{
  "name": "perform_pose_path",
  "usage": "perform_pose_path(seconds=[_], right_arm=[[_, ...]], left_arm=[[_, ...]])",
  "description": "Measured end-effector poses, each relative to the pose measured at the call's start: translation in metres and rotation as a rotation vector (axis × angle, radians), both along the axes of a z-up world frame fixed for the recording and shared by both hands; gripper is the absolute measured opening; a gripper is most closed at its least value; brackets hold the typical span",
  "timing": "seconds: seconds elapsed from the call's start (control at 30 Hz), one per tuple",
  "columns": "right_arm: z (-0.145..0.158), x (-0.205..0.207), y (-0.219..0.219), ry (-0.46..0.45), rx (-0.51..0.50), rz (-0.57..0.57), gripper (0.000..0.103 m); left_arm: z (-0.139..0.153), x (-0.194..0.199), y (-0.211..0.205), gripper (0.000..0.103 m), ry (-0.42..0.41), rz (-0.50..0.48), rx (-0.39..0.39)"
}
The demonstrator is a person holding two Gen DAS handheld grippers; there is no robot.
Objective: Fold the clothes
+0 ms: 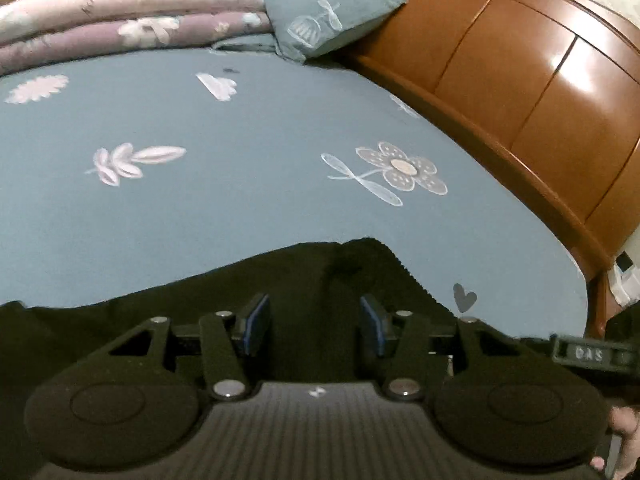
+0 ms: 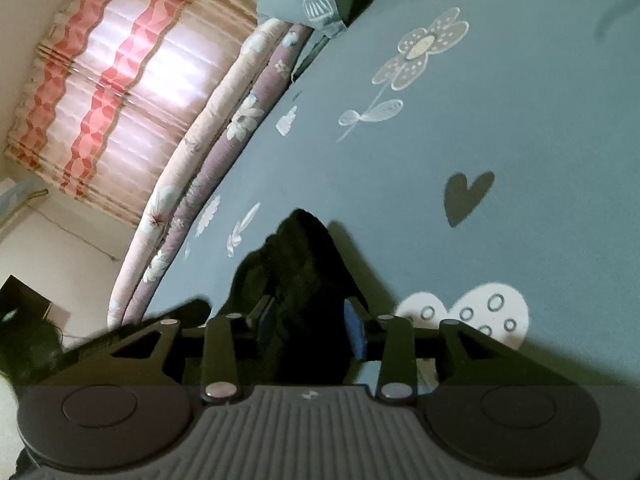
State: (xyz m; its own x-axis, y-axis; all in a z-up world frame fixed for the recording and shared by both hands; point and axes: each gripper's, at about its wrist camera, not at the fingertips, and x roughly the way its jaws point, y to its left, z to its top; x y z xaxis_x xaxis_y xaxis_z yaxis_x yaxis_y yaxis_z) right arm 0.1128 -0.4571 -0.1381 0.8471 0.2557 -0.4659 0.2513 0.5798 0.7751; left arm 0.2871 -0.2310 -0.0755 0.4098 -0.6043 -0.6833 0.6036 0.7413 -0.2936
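Where the black garment (image 1: 320, 276) lies flat at the near edge of the blue-grey flowered bedsheet (image 1: 240, 200), the left gripper (image 1: 314, 326) hangs just above it with its blue-edged pads apart and nothing between them; the dark cloth shows through the gap but the pads do not press on it. The garment's far edge rises to a low peak ahead of the fingers, and beyond that the sheet runs open and bare up to a folded quilt (image 1: 120, 20) in pink and mauve and a matching pillow (image 1: 320, 16) at the far side. To the right the sheet ends at the curved wooden headboard (image 1: 540, 100), close enough to limit room on that side.

In the right wrist view the right gripper (image 2: 310, 326) has a bunched fold of the same black garment (image 2: 304, 264) standing up between its half-parted pads; whether the pads still touch the cloth cannot be told for sure, though a gap shows beside the right pad. The fold peaks just ahead of the fingers. Past it the sheet is free, the quilt (image 2: 200, 160) bordering it on the left with a striped curtain (image 2: 120, 92) behind
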Motion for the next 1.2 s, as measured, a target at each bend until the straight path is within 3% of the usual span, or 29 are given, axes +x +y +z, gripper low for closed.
perform_pose_path(seconds=[0.1,0.13,0.23,0.37,0.57,0.7,0.8,1.2], right_arm=[[-0.005,0.003,0.001,0.02,0.006,0.004,0.043],[-0.007,0.004,0.002,0.025,0.012,0.004,0.043],[-0.008,0.005,0.004,0.031,0.018,0.013,0.044],[-0.004,-0.002,0.003,0.016,0.025,-0.003,0.049],[-0.011,-0.012,-0.006,0.011,0.088,-0.049,0.063],[-0.02,-0.008,-0.004,0.001,0.152,-0.031,0.068],[-0.025,-0.002,-0.003,0.0,0.166,-0.034,0.075],[-0.028,0.039,0.001,0.004,0.139,0.053,0.078]], left_arm=[[-0.031,0.014,-0.01,0.05,0.173,-0.013,-0.034],[-0.041,0.013,-0.014,0.05,0.183,-0.003,-0.01],[-0.047,0.012,-0.016,0.052,0.162,0.005,-0.014],[-0.025,0.0,-0.01,0.054,0.136,0.001,-0.02],[-0.013,-0.039,-0.007,0.06,0.112,-0.112,0.014],[-0.04,-0.058,-0.013,0.06,0.117,-0.17,0.148],[-0.04,-0.067,-0.011,0.063,0.079,-0.192,0.158],[-0.038,-0.076,-0.002,0.066,0.068,-0.225,0.165]])
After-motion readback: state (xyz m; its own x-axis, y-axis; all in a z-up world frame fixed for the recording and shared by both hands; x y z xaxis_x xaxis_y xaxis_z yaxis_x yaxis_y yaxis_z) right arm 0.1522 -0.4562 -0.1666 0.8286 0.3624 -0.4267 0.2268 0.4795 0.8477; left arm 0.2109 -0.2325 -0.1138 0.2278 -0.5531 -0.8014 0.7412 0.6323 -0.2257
